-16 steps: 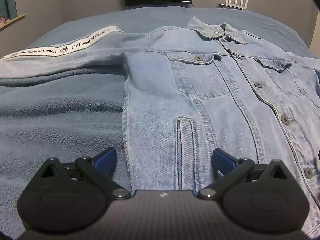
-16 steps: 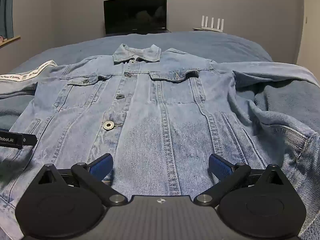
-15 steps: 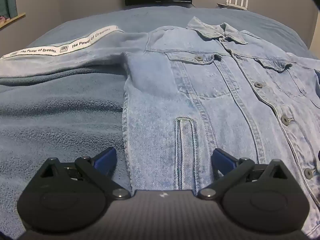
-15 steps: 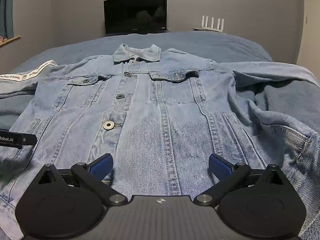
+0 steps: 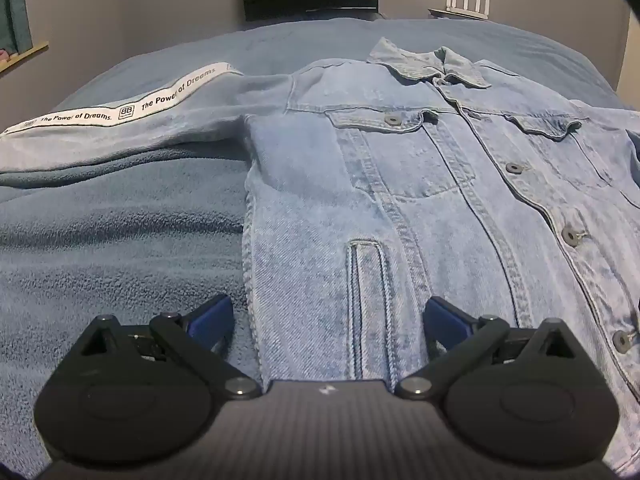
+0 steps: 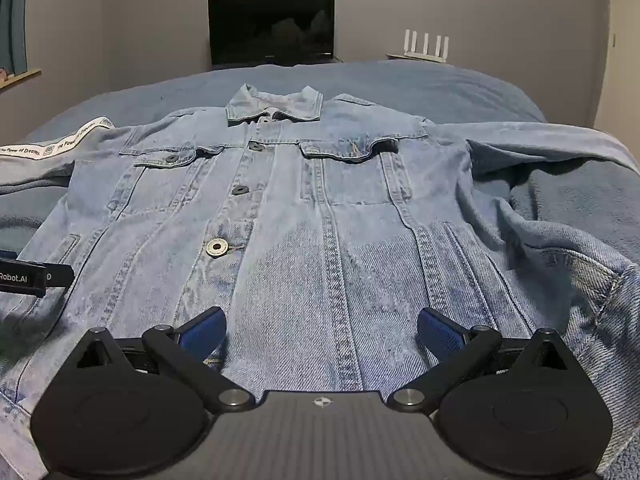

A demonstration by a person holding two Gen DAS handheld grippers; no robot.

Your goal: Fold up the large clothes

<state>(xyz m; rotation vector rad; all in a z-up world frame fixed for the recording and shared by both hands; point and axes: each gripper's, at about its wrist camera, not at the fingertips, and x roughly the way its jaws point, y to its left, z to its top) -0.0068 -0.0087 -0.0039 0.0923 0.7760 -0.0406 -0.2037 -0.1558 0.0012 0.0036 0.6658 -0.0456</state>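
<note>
A light blue denim jacket lies front up and buttoned on the bed, collar at the far end; it also shows in the right wrist view. Its left sleeve, with a white printed stripe, stretches out to the left. Its right sleeve lies out to the right and folds back near the hem. My left gripper is open and empty over the jacket's lower left side seam. My right gripper is open and empty over the lower hem, right of the buttons. The left gripper's tip shows at the left edge of the right wrist view.
The bed is covered by a blue fleece blanket. A dark TV screen and a white router stand by the far wall. A shelf edge is at the left wall.
</note>
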